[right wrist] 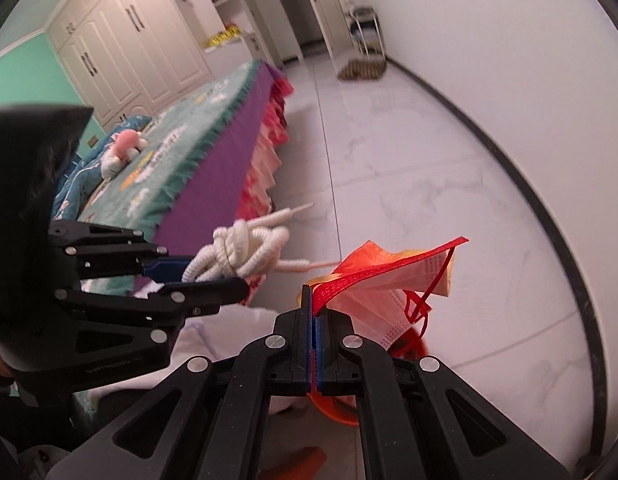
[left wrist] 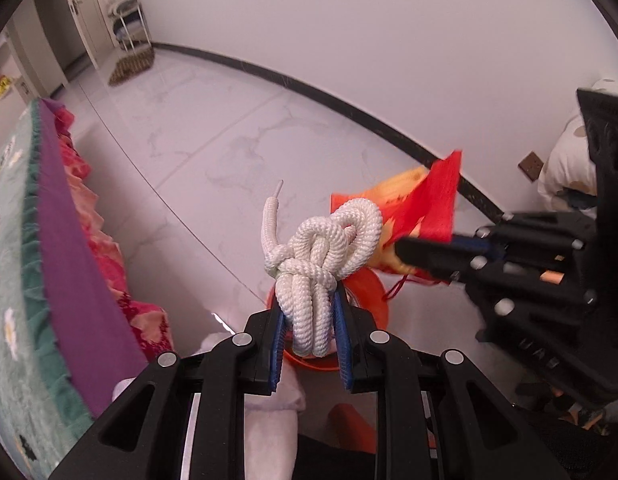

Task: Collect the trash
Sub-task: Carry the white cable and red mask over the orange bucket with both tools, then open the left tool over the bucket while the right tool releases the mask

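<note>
A knotted bundle of white rope (left wrist: 323, 276) is clamped between the blue pads of the left gripper (left wrist: 309, 322), which is closed on the lower strands while the knot and one loose tail stand above the fingertips. The rope is judged soft and light but springy; being braided and bulky, it is best taken across several strands at once, as it is here, since a single loop could slide free. At about three o'clock from it in the left wrist view, a red and orange face mask (right wrist: 389, 284) is pinched by one edge in the right gripper (right wrist: 312, 308), whose jaws are fully clenched on the thin fabric. The mask is judged nearly weightless, limp and easily fluttered; its ear loops dangle and could snag, so a grip on the pleated body or hem is safer than on a loop. Both items hang above an orange bin (left wrist: 371, 292), seen partly behind the grippers at six o'clock. A bed (right wrist: 213, 132) lies at nine o'clock, over a pale tiled floor (left wrist: 229, 140).
</note>
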### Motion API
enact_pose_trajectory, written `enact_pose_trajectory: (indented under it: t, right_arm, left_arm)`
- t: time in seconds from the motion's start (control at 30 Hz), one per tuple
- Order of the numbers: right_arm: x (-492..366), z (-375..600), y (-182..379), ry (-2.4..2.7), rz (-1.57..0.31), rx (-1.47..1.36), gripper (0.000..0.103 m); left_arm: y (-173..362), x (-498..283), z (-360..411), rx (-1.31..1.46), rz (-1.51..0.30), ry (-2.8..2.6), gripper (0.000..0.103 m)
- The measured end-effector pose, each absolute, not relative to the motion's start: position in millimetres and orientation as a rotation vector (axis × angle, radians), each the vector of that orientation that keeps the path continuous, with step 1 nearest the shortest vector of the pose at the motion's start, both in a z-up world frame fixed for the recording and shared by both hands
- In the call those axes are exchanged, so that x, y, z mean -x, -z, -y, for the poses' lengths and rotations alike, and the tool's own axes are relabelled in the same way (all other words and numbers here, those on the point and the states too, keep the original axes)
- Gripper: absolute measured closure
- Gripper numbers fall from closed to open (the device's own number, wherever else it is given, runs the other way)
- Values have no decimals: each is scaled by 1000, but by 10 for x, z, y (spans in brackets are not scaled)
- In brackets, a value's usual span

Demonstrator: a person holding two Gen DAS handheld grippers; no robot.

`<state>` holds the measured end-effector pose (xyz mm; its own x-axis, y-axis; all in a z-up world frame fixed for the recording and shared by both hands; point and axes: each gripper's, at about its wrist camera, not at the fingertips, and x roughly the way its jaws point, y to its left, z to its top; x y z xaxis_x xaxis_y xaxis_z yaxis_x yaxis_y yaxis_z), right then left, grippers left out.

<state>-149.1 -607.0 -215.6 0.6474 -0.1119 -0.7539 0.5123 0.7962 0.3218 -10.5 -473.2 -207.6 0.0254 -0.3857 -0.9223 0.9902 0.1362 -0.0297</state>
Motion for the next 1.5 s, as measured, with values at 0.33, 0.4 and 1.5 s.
enact_pose_trajectory:
  t: [0.33,0.4,1.5]
  right_arm:
    - [1330,6194,2819,361,-902,-636,100]
    - [1279,6208,2898,367,-910,-649,99]
    - [1401,6431,3056,460,-929,-722,69]
  left_arm:
    - [2488,78,5004,-872,-1083,1248,80]
    - [2561,71,5035,-883,-1100,1243,80]
    - [2675,85,5167,-937,-1083,1195,38]
